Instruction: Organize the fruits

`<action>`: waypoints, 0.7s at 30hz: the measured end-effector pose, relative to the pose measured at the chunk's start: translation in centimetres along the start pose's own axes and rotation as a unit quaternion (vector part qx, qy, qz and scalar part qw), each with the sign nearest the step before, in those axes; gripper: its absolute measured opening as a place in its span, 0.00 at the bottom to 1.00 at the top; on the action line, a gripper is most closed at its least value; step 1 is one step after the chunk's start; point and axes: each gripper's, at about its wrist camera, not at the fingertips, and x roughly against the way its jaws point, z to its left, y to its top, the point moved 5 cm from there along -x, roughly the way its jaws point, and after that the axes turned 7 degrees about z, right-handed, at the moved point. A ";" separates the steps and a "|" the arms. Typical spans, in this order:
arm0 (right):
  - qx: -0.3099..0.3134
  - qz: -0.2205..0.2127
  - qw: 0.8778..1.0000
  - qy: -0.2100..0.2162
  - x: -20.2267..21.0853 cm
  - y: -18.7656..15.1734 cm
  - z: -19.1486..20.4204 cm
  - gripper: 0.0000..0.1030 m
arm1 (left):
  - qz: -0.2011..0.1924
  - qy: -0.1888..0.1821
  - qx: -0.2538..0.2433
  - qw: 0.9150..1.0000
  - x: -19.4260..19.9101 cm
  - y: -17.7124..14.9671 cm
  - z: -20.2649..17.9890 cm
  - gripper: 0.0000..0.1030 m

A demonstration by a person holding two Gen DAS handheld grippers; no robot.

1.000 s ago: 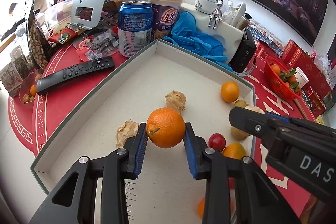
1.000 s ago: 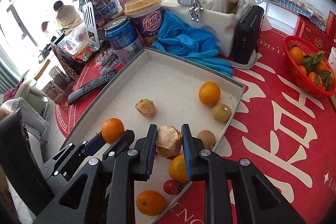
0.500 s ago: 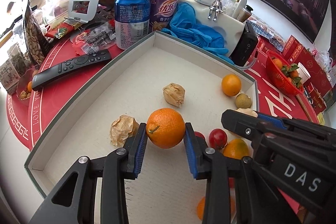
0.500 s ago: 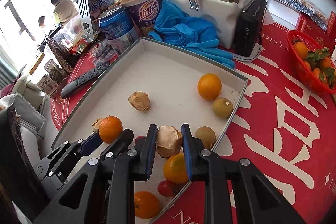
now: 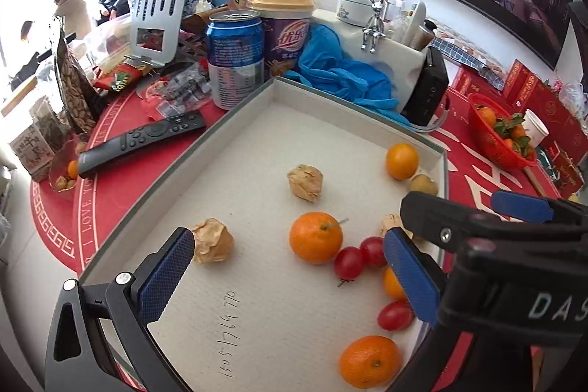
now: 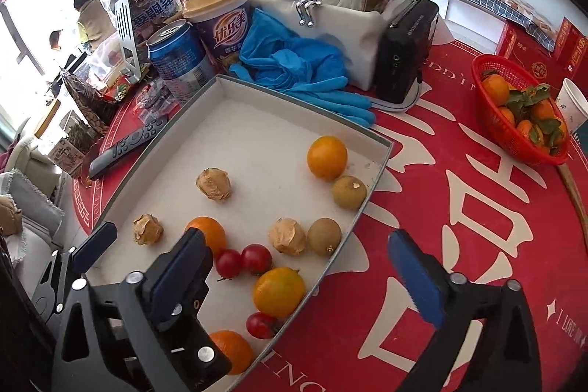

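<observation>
Both tools are spreading wide, nothing gripped. The left tool (image 5: 286, 278) hangs over the round orange tangerine (image 5: 316, 237), lying free in the shallow grey cardboard tray (image 5: 235, 112); the right tool (image 6: 305, 267) stands above the papery tan husked fruit (image 6: 286, 236), apparently grouping fruits together.

The tray (image 6: 371, 186) lies on the table (image 6: 459, 208). In the tray, two cherry tomatoes (image 6: 242, 260) sit touching each other, just right of a tangerine (image 6: 207, 233). The can (image 6: 180, 63) stands behind the tray's far left corner. The basket (image 6: 514, 138) stands well apart on the right.
</observation>
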 end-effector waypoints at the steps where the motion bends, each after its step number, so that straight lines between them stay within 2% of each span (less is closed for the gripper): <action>1: 0.001 -0.004 1.000 -0.006 0.3 0.0 -0.1 1.00 | 0.001 -0.002 -0.003 1.000 0.0 -0.1 -0.3 1.00; 4: 0.014 0.005 1.000 -0.020 0.5 0.0 -0.1 1.00 | 0.002 0.009 -0.015 1.000 0.1 -0.3 -0.8 1.00; 7: 0.020 0.004 0.999 -0.043 0.8 -0.2 -0.3 1.00 | 0.008 0.003 -0.020 1.000 0.0 -0.5 -1.1 1.00; 14: 0.039 0.012 0.997 -0.063 0.6 -0.5 0.0 1.00 | 0.012 0.017 -0.020 1.000 -0.2 -0.5 -1.1 1.00; 21: 0.038 0.015 0.997 -0.063 0.4 -0.5 0.1 1.00 | 0.011 0.021 -0.022 0.999 -0.2 -0.5 -1.0 1.00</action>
